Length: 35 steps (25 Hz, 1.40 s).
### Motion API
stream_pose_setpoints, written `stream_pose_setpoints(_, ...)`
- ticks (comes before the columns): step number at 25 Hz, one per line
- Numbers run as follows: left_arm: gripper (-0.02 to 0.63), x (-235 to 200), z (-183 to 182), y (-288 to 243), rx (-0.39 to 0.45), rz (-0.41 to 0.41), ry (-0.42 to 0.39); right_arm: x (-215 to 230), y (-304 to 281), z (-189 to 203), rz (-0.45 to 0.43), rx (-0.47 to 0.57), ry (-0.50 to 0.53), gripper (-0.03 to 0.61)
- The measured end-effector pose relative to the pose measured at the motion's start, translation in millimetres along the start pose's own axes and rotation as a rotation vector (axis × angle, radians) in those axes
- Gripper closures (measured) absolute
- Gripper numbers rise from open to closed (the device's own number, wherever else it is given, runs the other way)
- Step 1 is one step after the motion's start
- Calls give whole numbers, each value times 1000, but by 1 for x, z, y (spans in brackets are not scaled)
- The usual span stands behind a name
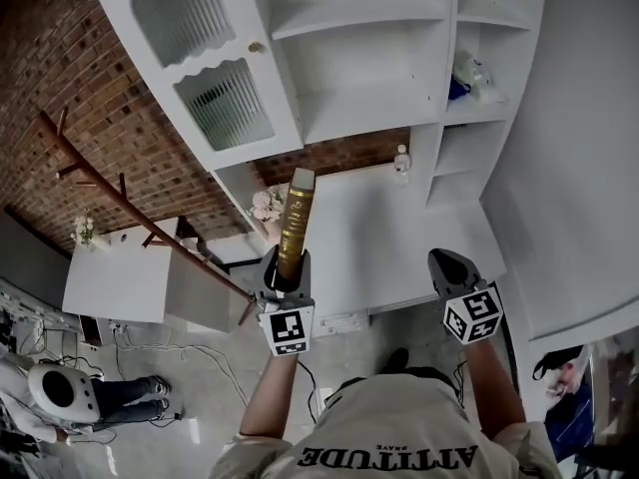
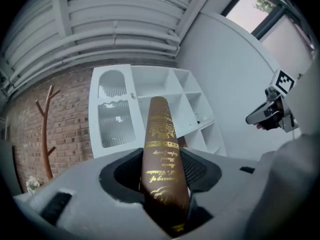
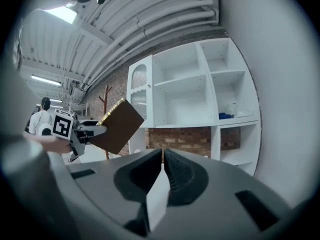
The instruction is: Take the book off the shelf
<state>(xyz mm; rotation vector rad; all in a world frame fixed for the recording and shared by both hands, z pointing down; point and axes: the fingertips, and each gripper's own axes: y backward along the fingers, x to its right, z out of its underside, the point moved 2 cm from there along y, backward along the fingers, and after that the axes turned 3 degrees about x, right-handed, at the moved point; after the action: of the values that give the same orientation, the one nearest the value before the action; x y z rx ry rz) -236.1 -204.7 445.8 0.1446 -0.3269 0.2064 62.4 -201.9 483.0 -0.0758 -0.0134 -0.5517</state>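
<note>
Brick wall [image 1: 60, 88] behind a white shelf unit [image 1: 369, 98]. The brown, gilt-spined book [image 1: 296, 218] is clear of the shelves, clamped in the left gripper [image 1: 288, 267], its near end buried between the jaws. The right gripper [image 1: 449, 265] is alongside, jaws together, with a pale sliver at their base that is hard to identify

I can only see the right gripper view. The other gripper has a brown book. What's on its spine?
Observer: The left gripper view shows gold lettering and a gold ornament on the spine of the book.
Operator: Is it held tight?
Observer: The jaws of the left gripper press against both covers near the book's lower end.
Operator: Where's my gripper?
Observer: In the head view the right gripper is level with the left gripper, off to its right and apart from the book.
</note>
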Motion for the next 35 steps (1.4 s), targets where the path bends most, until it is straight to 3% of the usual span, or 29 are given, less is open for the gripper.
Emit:
stream_pose_setpoints(7,388,1,26,76,34,-68,227,-15,37,3,62,73,20,545)
stream_pose_setpoints(9,394,-1,31,94,54,-90,260,-22,46,8,74,77,5,545)
stream_pose_setpoints(19,396,4,28,131,28,-83,263,-41,84,10,72,81,18,545)
stream_pose_setpoints(27,396,24,31,141,14,-146,259,-15,97,8,67,91,59,545)
stream_pose_setpoints(35,396,54,30,132,-21,-147,266,19,108,4,72,98,60,545)
